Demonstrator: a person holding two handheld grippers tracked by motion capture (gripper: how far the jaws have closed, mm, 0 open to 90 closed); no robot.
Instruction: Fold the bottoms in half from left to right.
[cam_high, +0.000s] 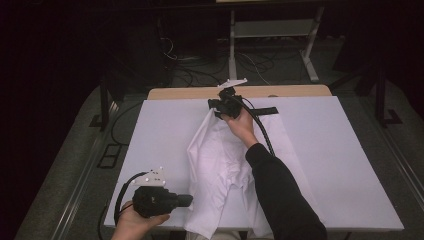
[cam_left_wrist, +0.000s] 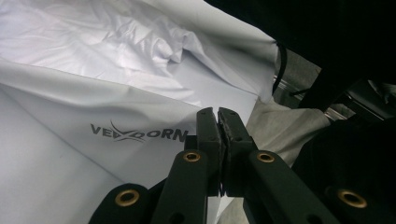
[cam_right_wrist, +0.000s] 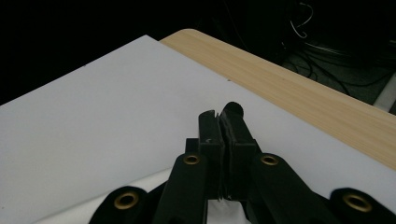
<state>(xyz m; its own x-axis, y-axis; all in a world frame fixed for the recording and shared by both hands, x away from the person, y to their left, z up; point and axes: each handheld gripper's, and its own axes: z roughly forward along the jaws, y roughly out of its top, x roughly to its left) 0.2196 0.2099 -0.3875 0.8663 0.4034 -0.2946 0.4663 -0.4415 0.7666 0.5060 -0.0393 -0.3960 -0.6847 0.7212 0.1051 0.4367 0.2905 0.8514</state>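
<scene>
Left tool (cam_high: 187, 201), garment (cam_high: 220, 160) lengthwise away

Bare white sheet (cam_high: 345, 165) lies open either side; the crumpled garment (cam_high: 220, 165) blocks the middle.

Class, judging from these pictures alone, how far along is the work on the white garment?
Done: the white garment lies on the white board, still rumpled. In hand: the right gripper is shut on its far end, the left gripper shut at its near edge. Left: by my reading, spreading it flat and any folding.
</scene>
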